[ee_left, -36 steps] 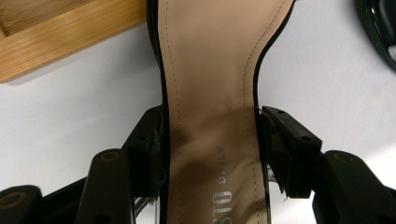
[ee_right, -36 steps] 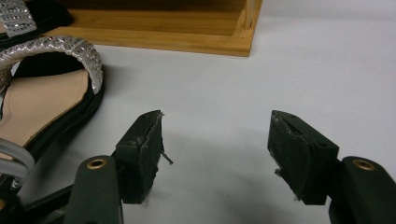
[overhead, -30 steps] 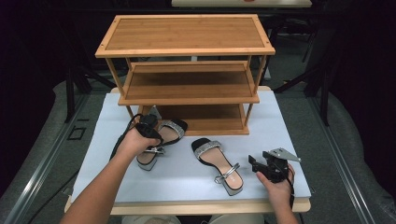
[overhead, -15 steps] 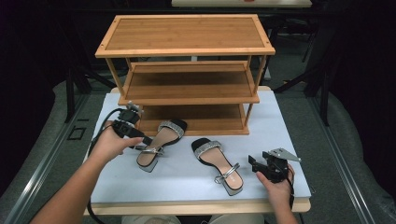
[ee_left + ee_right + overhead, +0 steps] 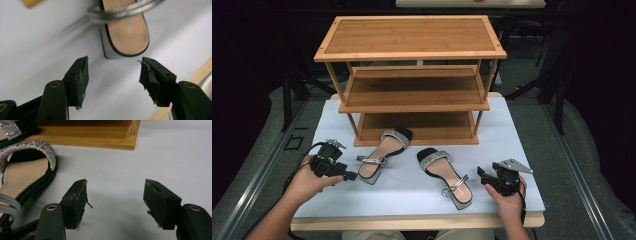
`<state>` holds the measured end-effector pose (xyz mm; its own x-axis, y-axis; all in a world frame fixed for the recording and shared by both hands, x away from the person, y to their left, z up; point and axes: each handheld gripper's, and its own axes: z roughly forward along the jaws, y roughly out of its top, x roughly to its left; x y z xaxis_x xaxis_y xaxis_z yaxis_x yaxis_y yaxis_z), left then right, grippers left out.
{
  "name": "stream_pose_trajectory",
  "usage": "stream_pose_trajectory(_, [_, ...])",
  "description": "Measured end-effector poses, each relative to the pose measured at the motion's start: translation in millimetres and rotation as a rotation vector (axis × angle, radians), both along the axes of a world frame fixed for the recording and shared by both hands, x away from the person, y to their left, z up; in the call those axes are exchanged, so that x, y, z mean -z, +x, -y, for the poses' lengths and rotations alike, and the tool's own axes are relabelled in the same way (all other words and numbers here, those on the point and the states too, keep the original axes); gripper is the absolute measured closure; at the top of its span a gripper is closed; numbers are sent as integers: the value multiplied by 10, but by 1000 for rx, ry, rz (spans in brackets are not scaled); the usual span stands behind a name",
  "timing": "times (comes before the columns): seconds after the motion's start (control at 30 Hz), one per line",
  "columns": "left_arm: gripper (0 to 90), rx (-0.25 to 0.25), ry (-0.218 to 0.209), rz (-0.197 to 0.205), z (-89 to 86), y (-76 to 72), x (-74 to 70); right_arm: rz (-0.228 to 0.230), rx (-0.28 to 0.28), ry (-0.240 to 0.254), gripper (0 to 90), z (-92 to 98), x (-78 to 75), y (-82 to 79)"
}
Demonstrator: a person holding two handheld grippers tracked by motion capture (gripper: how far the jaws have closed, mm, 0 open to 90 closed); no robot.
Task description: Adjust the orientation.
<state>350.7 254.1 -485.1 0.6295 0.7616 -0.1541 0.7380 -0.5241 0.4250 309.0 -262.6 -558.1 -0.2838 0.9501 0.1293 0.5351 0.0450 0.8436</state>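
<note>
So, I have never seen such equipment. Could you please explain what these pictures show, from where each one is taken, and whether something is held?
There is no machine here: a person holds a hand tool with two black jaws in each hand. One picture looks down from above the person's side of the table. The other two come from small cameras riding on the tools, looking along their jaws.

On the table's white cover stand a wooden shoe rack with three shelves, and in front of it two sandals with silver straps: the left sandal and the right sandal.

The left gripper points at the heel of the left sandal, close to it; its jaws have just been closing a little, with nothing between them. The right gripper rests open beside the right sandal. Nothing is held.
</note>
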Motion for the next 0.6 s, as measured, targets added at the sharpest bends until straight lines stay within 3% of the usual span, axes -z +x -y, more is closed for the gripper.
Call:
stream_pose_trajectory(0.2, [428,86,21,31,181,-8,240,-12,-3,-6,349,-3,6,0])
stream_pose_trajectory(0.37, [464,83,18,62,321,-44,293,-14,-5,-10,348,-5,15,3])
stream_pose_trajectory(0.5, [432,91,-50,79,423,-102,370,-16,-6,-2,348,14,21,6])
stream_pose_trajectory(0.6, [377,100,-48,108,523,-98,431,-17,-6,0,348,13,21,6])
